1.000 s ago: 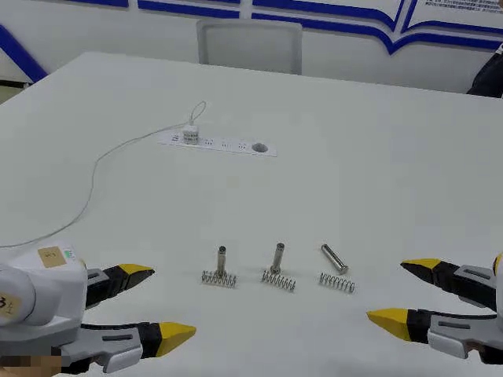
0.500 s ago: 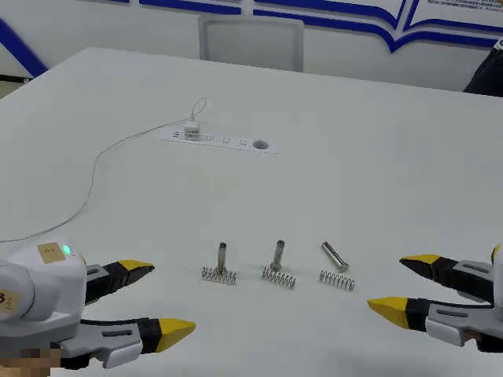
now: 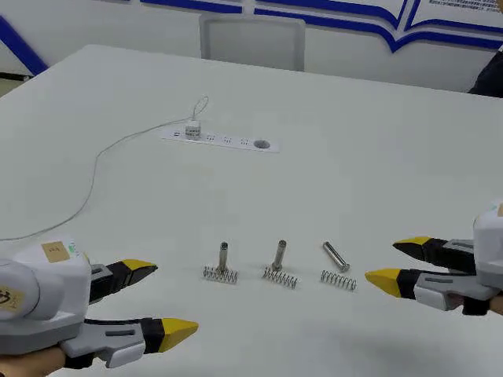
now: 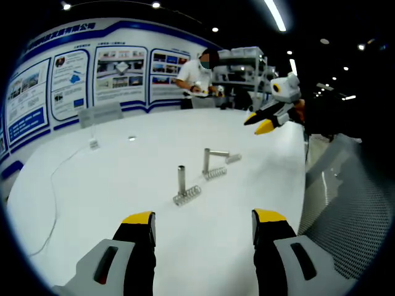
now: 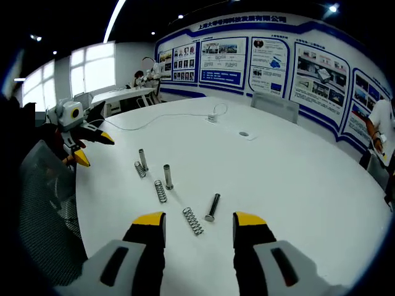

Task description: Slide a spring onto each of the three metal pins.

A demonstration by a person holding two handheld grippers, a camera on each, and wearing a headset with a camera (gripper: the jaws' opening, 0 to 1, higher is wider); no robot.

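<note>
Three springs (image 3: pixel 220 274) lay beside pins (image 3: pixel 278 255) on desk (image 3: pixel 354 173); left gripper (image 3: pixel 173 297), right gripper (image 3: pixel 382 261) fingers (image 3: pixel 177 328) spread, empty. Springs judged light, squashy, roll-prone; pinch mid-coil gently.

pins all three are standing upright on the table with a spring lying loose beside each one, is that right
Not quite. The left pin and middle pin stand upright, but the right pin lies on its side, as the right gripper view shows. A spring does lie loose beside each one.
</note>
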